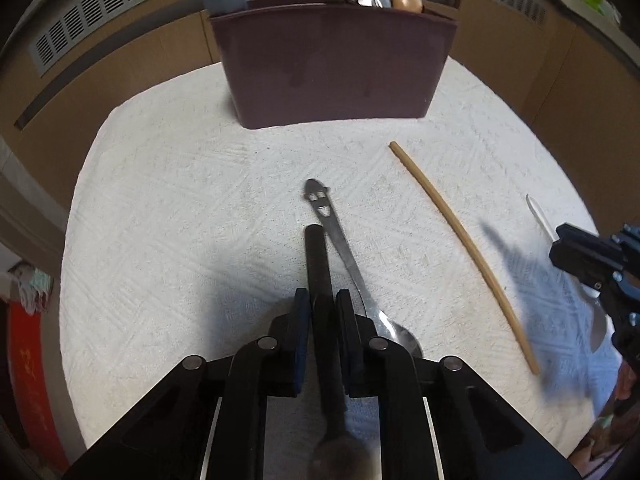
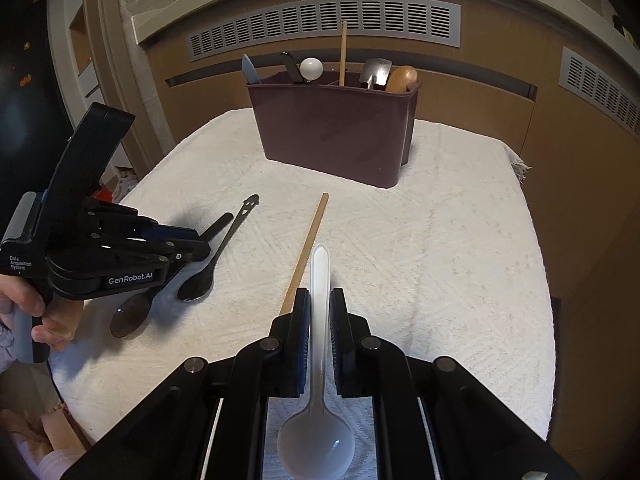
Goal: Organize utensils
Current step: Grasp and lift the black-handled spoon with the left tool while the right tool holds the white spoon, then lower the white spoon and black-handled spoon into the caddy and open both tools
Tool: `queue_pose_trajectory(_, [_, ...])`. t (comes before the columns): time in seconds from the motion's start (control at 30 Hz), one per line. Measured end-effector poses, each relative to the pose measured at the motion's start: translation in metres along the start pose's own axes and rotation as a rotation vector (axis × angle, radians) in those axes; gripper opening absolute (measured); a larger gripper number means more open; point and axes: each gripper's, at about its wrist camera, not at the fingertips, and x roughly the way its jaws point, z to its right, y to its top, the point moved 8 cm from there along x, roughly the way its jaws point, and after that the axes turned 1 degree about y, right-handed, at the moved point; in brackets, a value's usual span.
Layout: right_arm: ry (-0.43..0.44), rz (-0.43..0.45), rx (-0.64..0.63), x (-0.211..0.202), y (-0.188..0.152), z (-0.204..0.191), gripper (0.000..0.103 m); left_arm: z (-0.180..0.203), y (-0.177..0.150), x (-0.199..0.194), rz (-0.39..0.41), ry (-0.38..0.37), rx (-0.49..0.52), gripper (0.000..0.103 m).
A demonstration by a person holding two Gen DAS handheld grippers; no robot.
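One white textured cloth (image 2: 440,260) covers the table below wall vents (image 2: 324,20)

A dark maroon holder (image 2: 332,132) stands upright at the far side of the white-covered bench (image 2: 440,260), holding several utensils upright. A black spoon (image 1: 320,268) is clamped by its handle in the left tool (image 1: 324,308), bowl toward the camera. A clear white plastic spoon (image 2: 320,320) sits the same way in the right tool (image 2: 319,308). A steel spoon (image 1: 348,260) with a smiley cut-out handle and 1 wooden chopstick (image 1: 464,252) lie flat between them.
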Motion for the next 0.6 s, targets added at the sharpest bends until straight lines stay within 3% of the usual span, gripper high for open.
queue_pose_trajectory(0.23, [0.009,0.048,0.020,-0.012,0.006,0.003,0.009,-0.015,0.009,-0.057,0.202,-0.102,-0.155,0.013])
queue_pose_trajectory(0.4, [0.076,0.078,0.064,-0.019,0.015,0.000,0.009,-0.019,0.025,-0.094,0.339,-0.132,-0.185,0.013])
queue_pose_trajectory(0.6, [0.077,0.112,0.072,-0.023,0.030,0.000,0.009,-0.022,0.051,-0.116,0.431,-0.145,-0.194,0.013])
